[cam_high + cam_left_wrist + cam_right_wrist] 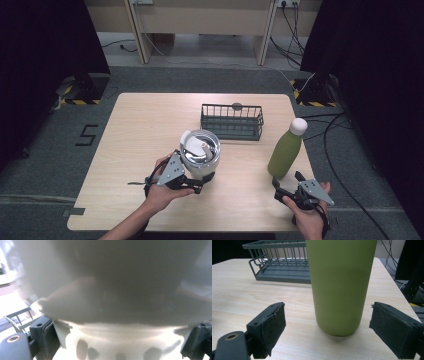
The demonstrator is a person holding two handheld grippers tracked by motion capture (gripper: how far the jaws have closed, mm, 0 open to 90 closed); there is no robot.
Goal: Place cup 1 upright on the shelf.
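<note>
A white cup with a shiny steel inside and a white lid is off the table near the front middle, tilted, with my left gripper shut on its lower part. In the left gripper view the cup's white base sits between the two black jaws of my left gripper, which touch both of its sides. A green bottle with a white cap stands upright at the table's right. My right gripper is just in front of it, open; the green bottle stands a little beyond my right gripper.
A dark wire basket sits at the back middle of the wooden table, behind the cup and left of the bottle. The table's right edge runs close to the bottle. Cables lie on the floor to the right.
</note>
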